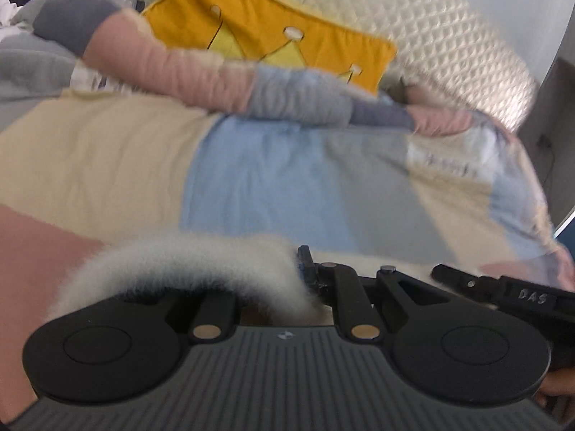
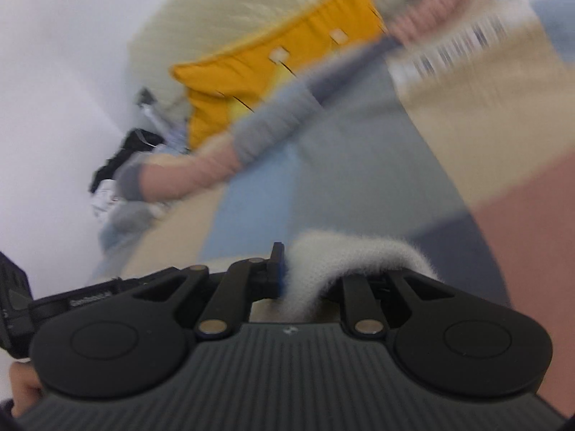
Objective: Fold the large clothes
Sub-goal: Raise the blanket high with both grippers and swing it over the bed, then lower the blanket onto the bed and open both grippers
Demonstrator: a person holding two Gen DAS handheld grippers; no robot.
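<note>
Both tongs (image 1: 305,269) (image 2: 284,269) clamp the sweater's (image 1: 251,179) fuzzy white hem (image 1: 187,262)

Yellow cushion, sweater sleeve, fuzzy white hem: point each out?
yellow cushion (image 1: 273,25): left wrist view, orange-yellow face.
sweater sleeve (image 1: 172,68): left wrist view, pink section.
fuzzy white hem (image 2: 345,255): right wrist view, band draped over the right gripper.

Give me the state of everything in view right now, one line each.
left gripper: shut on the fuzzy white hem.
right gripper: shut on the fuzzy white hem.
fuzzy white hem: bunched, pinched by both grippers.
colour-block sweater: spread out, sleeve folded across.
yellow cushion: lying behind the sweater.
</note>
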